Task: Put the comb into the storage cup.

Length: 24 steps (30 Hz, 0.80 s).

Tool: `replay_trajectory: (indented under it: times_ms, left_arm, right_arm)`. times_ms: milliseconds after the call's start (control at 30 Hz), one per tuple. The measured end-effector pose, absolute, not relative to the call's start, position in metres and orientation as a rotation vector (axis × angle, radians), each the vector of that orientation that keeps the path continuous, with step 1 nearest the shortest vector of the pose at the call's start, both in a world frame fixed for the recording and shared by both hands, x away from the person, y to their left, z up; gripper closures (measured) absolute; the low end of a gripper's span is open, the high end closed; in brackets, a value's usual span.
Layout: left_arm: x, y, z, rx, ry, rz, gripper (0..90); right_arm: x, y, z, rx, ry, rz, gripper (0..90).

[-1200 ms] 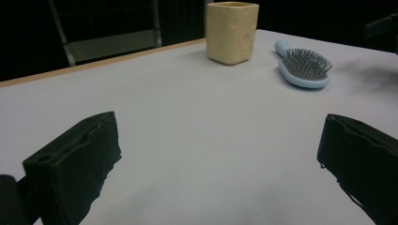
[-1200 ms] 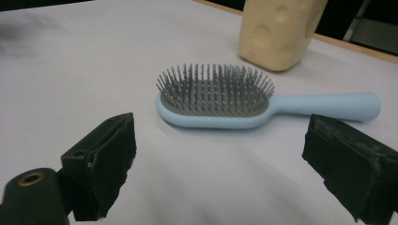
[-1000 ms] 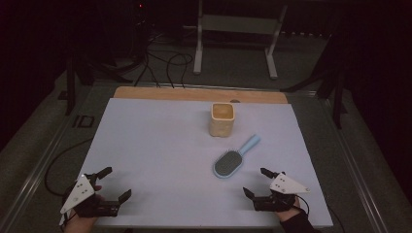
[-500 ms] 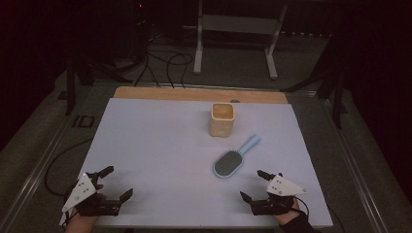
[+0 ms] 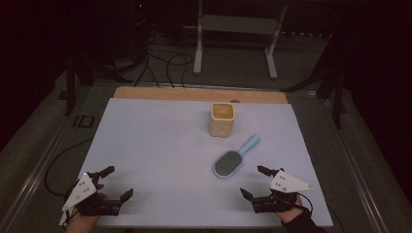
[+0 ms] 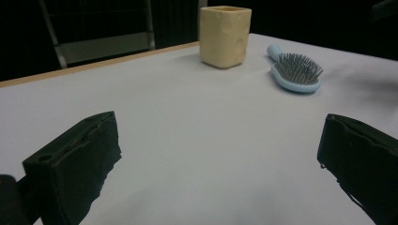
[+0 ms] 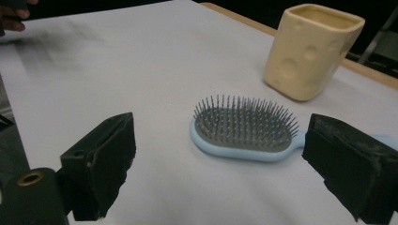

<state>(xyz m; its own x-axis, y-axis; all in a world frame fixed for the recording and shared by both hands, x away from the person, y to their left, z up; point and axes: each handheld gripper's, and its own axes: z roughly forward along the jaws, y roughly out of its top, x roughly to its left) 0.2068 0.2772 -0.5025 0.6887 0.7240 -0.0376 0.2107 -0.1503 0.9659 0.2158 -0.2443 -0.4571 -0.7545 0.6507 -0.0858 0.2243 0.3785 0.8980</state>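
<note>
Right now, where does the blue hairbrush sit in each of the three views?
High view: hairbrush right of centre, in front of the yellow cup, near the right gripper.
Left gripper view: hairbrush upper right, right of the cup.
Right gripper view: hairbrush centre, between the open jaws.
Shared landmark: the yellow cup, just beyond the brush.

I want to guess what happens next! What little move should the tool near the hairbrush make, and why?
Probably the right tool should ease forward toward the blue hairbrush. Its jaws are wide open and empty, and the brush lies bristles-up just ahead of them, touching nothing. The yellow cup stands farther back, and the left tool is much farther from the brush.
</note>
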Motion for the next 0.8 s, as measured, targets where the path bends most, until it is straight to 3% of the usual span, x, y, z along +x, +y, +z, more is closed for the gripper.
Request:
replay_trajectory:
  times_ms: [800]
  left_arm:
    - [0.205,0.277,-0.501,1.704,0.759,0.549,0.0]
  right_arm:
    - [0.256,-0.247,-0.427,0.704,2.155,1.322,9.6]
